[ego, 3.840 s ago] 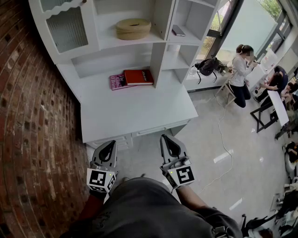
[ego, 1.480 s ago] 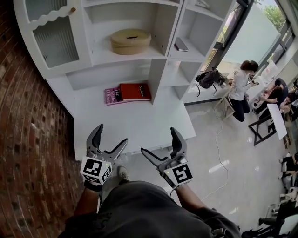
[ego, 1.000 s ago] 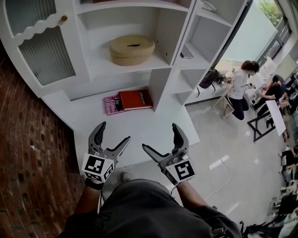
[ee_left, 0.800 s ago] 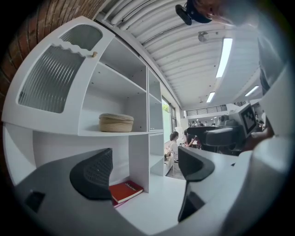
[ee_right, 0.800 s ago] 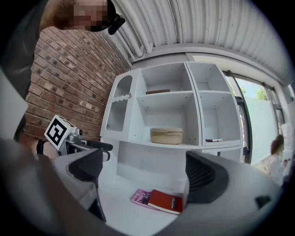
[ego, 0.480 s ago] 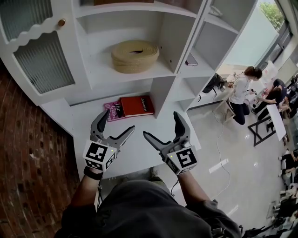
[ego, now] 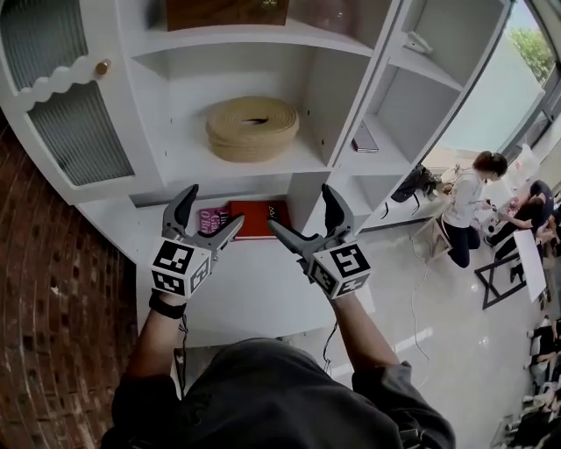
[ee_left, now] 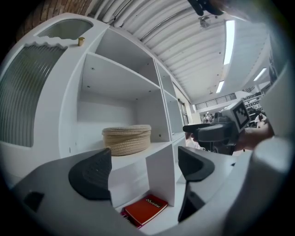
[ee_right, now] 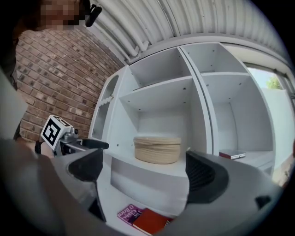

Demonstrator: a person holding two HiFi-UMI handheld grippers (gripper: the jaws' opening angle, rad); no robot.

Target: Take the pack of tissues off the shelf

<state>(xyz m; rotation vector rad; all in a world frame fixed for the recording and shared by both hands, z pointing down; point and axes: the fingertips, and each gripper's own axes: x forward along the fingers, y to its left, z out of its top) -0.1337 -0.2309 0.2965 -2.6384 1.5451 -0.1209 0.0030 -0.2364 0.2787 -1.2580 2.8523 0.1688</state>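
Observation:
A round woven-rope tissue holder with a slot in its top sits on the middle shelf; it also shows in the left gripper view and the right gripper view. A small flat pack lies on the narrower shelf to its right. My left gripper and right gripper are held side by side below that shelf, both open and holding nothing. Each looks up at the shelf between its own black pads, well short of it.
A red book and a pink book lie on the white desk top under the shelf. A ribbed-glass cabinet door is at left, with a brick wall beside it. A wooden box stands on the top shelf. People sit far right.
Both grippers opened early on, then rose and moved forward over the desk toward the shelf. The shelf unit has drawn closer in the head view.

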